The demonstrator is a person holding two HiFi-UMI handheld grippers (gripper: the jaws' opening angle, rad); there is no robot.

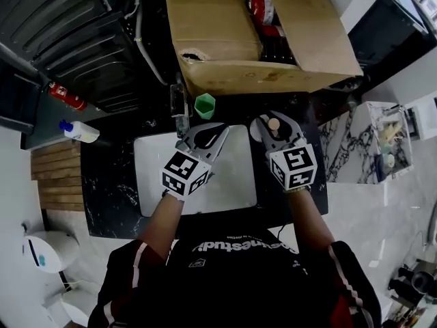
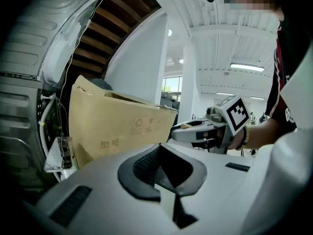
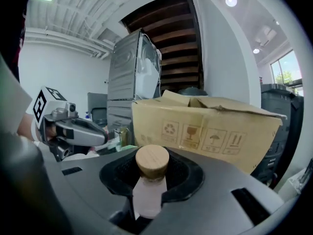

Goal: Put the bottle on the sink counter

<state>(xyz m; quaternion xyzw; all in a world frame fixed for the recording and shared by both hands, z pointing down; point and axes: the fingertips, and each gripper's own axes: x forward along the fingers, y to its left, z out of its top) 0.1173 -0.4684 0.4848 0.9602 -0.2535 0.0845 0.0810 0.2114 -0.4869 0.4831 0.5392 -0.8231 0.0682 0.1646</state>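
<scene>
My right gripper (image 1: 276, 130) is shut on a pale bottle with a round wooden cap (image 1: 274, 124). It holds the bottle over the dark counter, just right of the white sink (image 1: 153, 183). In the right gripper view the bottle (image 3: 148, 192) stands upright between the jaws of the right gripper (image 3: 151, 180), with its cap (image 3: 152, 160) poking above them. My left gripper (image 1: 208, 137) hovers over the sink's far edge, its jaws shut and nothing in them. The left gripper view shows the left gripper (image 2: 164, 175) with an empty hollow, and the right gripper (image 2: 195, 131) beyond it.
A large open cardboard box (image 1: 225, 39) with more bottles inside stands just beyond the sink. A green cup (image 1: 205, 105) and a faucet (image 1: 179, 108) sit between box and sink. Black marble counter (image 1: 109, 183) surrounds the sink. A red extinguisher (image 1: 67, 96) lies far left.
</scene>
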